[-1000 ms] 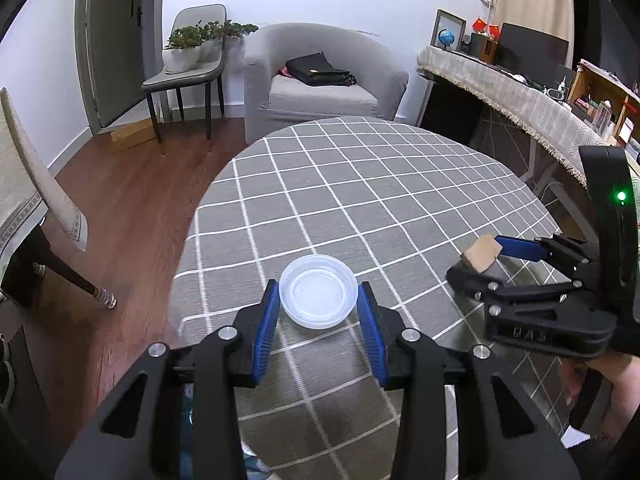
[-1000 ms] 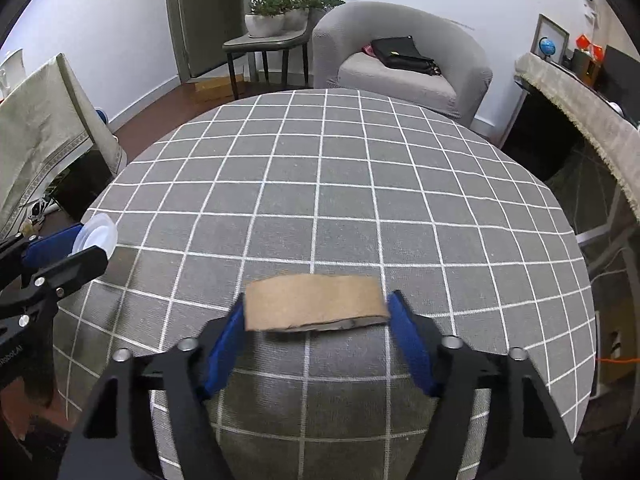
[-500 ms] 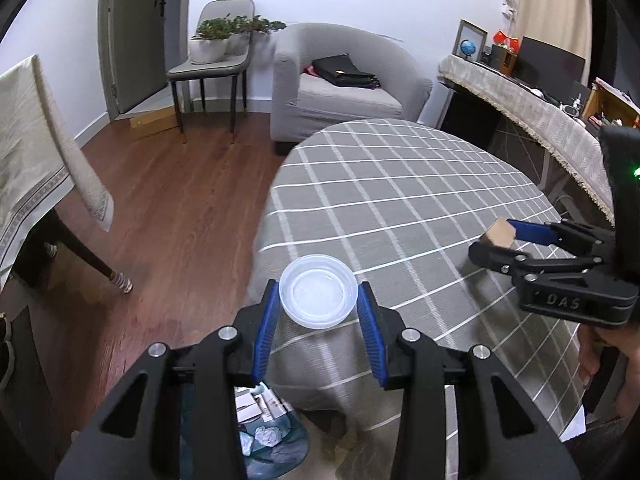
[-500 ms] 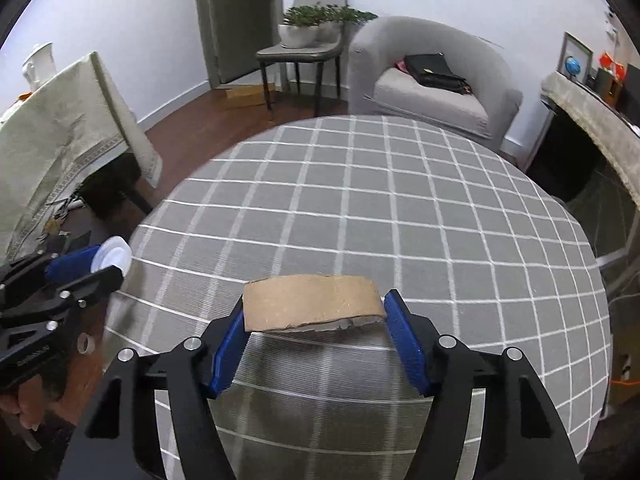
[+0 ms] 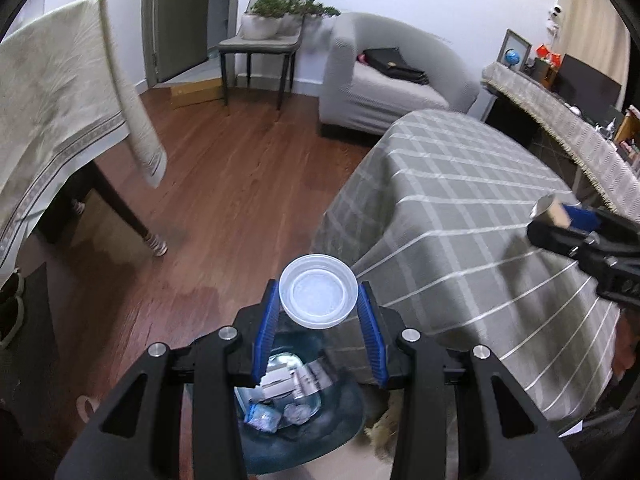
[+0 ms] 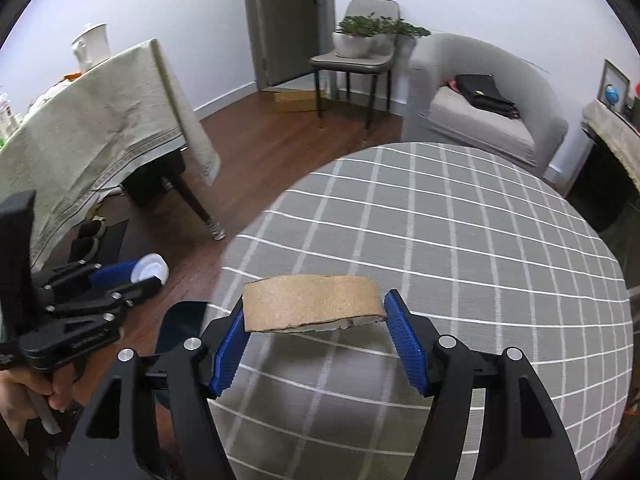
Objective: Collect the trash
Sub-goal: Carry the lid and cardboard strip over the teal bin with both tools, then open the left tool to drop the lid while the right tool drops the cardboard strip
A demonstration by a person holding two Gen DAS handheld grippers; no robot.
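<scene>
My left gripper point(image 5: 318, 312) is shut on a clear round plastic lid point(image 5: 318, 291), held in the air left of the round table, above a dark bin point(image 5: 296, 420) with trash in it. The lid also shows in the right wrist view point(image 6: 149, 269). My right gripper point(image 6: 314, 326) is shut on a flattened brown cardboard tube point(image 6: 312, 303), held over the near left part of the grey checked tablecloth point(image 6: 460, 240). The tube's end shows in the left wrist view point(image 5: 550, 211).
A table draped in beige cloth point(image 5: 52, 120) stands to the left over the wooden floor point(image 5: 224, 184). A grey armchair point(image 5: 384, 80) with a black bag, a chair with potted plants point(image 5: 276, 28) and a covered sideboard point(image 5: 560, 120) stand beyond.
My left gripper has swung left off the table with the lid and now hangs over the bin. My right gripper has also moved left with the cardboard tube.
</scene>
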